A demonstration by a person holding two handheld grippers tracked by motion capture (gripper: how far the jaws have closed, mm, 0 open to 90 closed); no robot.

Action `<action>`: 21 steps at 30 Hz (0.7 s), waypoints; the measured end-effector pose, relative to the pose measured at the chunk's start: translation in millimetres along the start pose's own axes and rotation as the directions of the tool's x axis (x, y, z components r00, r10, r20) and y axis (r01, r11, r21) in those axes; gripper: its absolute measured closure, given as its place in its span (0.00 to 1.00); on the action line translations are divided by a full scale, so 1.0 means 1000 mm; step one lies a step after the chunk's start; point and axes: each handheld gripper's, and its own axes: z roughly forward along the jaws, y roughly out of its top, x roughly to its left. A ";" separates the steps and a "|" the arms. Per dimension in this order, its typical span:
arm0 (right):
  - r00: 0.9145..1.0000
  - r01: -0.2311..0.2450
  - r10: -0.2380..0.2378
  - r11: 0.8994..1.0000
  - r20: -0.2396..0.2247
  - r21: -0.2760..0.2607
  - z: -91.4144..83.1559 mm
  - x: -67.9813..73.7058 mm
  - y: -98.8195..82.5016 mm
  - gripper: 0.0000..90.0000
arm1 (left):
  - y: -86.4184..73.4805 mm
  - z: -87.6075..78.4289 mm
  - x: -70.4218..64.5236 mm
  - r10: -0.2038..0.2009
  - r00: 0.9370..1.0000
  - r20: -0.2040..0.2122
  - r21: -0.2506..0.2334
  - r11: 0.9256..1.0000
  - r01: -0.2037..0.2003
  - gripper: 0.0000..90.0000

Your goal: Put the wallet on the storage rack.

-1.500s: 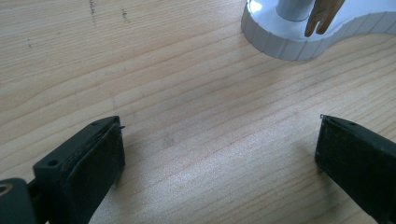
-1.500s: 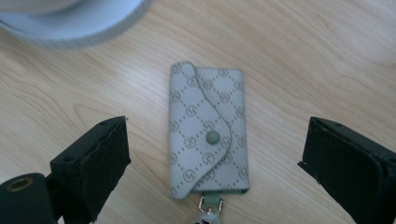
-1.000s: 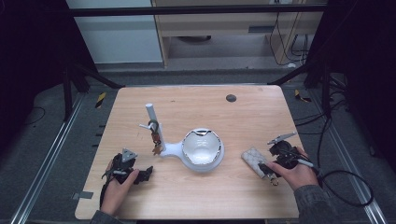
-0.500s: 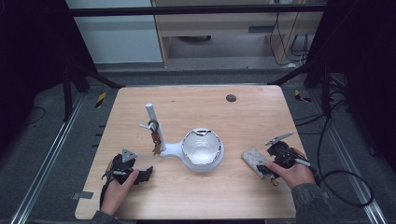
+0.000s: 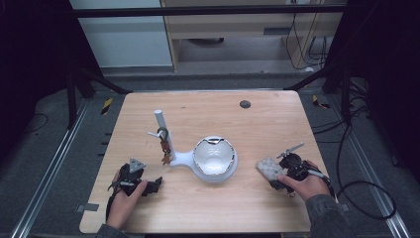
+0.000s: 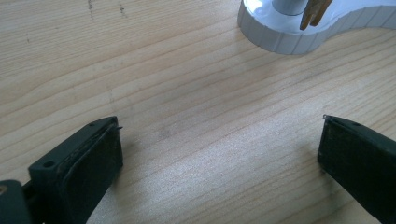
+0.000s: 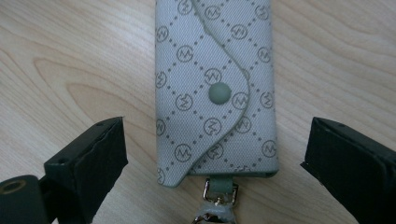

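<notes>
From the high view, the grey key pouch (image 5: pixel 270 169) lies flat near the table's (image 5: pixel 257 124) right edge, just ahead of the right gripper (image 5: pixel 283 174), well apart from the white stand with its bowl (image 5: pixel 214 157). The left gripper view shows the left gripper (image 6: pixel 219 140) gaping wide over bare wood, gripping nothing. In the right gripper view the jaws have just been widening and straddle the snapped-shut pouch without touching it, so this looks like the pick-up approach: next, push forward and squeeze its sides.

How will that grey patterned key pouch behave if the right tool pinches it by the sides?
The key pouch looks like soft woven fabric, so it will probably squash rather than resist. It lies flat, so rolling seems unlikely. The metal clasp at its end may dangle. The right tool straddles it, open, pads clear of it.
</notes>
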 end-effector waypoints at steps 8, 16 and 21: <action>1.000 0.011 -0.011 0.999 0.015 0.042 0.007 0.001 0.003 0.12 | 0.000 0.000 0.000 0.005 1.000 0.003 0.000 1.000 -0.005 0.00; 1.000 0.012 -0.014 0.998 0.027 0.061 0.009 -0.001 0.002 0.18 | 0.000 0.000 0.000 0.007 1.000 0.005 0.000 1.000 -0.007 0.00; 0.999 0.022 -0.024 0.998 0.028 0.063 0.011 0.000 0.003 0.24 | 0.000 0.000 0.000 0.010 1.000 0.007 0.000 1.000 -0.010 0.00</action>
